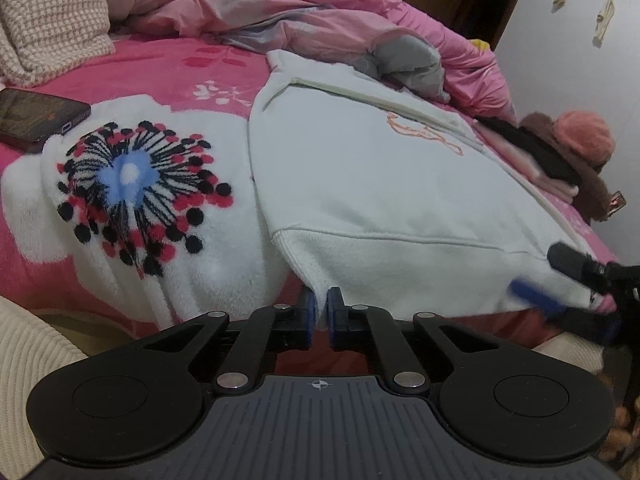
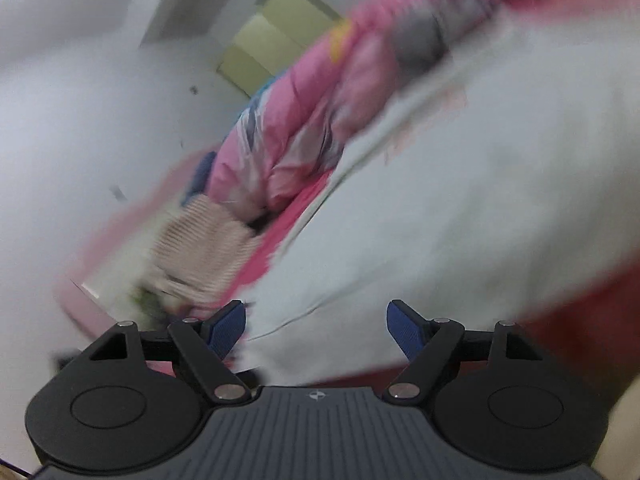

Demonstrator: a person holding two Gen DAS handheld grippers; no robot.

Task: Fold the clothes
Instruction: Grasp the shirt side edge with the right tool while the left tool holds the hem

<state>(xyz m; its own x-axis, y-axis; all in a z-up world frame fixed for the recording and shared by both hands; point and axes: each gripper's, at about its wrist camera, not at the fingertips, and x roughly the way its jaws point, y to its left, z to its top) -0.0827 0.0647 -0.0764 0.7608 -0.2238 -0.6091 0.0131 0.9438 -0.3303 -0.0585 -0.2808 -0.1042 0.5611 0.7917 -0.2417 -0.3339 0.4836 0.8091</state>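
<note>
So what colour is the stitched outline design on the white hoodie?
Orange on the white hoodie, clearest in the left wrist view.

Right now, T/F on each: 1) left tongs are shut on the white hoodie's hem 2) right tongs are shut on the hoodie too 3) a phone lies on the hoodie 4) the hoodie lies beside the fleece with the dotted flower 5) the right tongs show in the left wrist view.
1) True. The left tongs pinch the hem corner of the white hoodie.
2) False. The right tongs stand open, with the hoodie edge between them and no pad pressing.
3) False. The phone lies on the pink bedsheet, left of the fleece.
4) True. The flower fleece lies just left of it.
5) True, blurred at the right edge, by the hoodie's other corner.
</note>
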